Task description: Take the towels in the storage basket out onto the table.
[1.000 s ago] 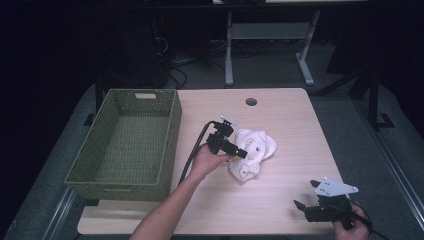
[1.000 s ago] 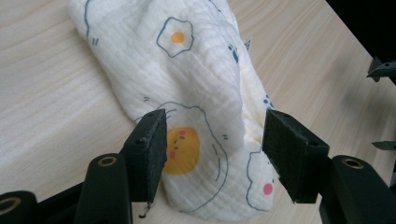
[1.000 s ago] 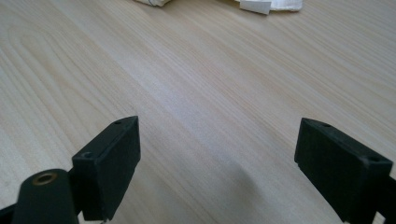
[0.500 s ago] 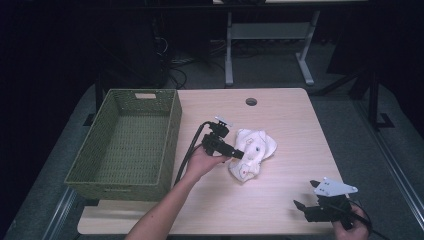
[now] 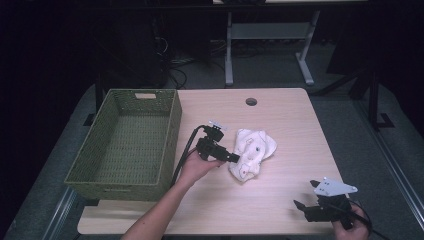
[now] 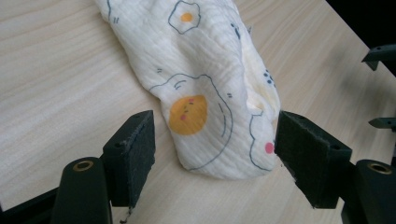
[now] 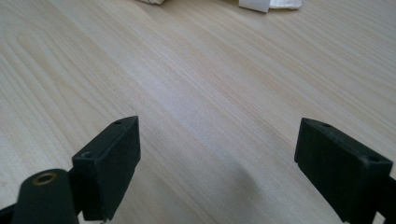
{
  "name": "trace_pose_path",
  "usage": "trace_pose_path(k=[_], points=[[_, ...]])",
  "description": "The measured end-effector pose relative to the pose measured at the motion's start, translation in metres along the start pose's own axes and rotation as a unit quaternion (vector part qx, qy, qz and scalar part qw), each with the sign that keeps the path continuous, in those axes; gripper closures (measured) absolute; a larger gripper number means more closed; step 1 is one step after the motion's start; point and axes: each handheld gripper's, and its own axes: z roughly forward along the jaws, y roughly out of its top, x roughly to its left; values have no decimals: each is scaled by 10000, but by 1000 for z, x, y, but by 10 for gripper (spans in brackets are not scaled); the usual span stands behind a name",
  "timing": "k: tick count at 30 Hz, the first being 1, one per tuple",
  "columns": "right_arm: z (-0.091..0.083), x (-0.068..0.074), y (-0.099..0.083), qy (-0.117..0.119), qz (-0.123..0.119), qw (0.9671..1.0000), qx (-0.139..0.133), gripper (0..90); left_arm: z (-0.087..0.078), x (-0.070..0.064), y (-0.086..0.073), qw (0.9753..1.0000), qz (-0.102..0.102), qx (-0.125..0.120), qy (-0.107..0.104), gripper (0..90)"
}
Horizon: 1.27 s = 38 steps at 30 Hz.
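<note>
Two jaws of my left gripper (image 6: 212,154) stand wide, straddling the near end of the printed cloth (image 6: 210,88) lying mid-desk (image 5: 280,120) beside the basket (image 5: 125,140); right gripper (image 5: 312,205) idle, also wide (risk: pinching one thin layer, cloth slips free

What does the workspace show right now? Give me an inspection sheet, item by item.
Surface: light wood table with a round hole near its far edge.
Job's things: printed cloth, crumpled; green woven basket, empty.
Clutter: nothing seen.
Grippers: left gripper open, jaws either side of the cloth's end; right gripper open above bare wood.
Cables: black cable trailing beside the basket.
Surroundings: dark floor, metal frame behind.
</note>
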Motion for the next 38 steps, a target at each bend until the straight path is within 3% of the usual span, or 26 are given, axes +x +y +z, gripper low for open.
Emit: trace_pose_path(k=[11, 14, 29, 32, 34, 38], points=[[1, 1, 0, 9, 9, 10000, 1, 140, -10, -10, -19, 9998, 126, -94, -80, 282], [1, 1, 0, 16, -3, 10000, 2, 140, -12, -11, -26, 9996, 63, -144, -232, 280], [2, 2, 1, 19, 3, 10000, 9, 140, -27, -23, -62, 9989, 273, -311, -240, 279], [3, 2, 1, 22, 12, 10000, 20, 140, -31, -27, -73, 9986, 345, -328, -244, 274], [2, 2, 2, 23, -21, 10000, 5, 140, -37, -31, -82, 9976, 495, -419, -222, 266], [4, 2, 2, 54, -19, 10000, 1, 140, -40, -39, -106, 9961, 774, -365, -191, 266]])
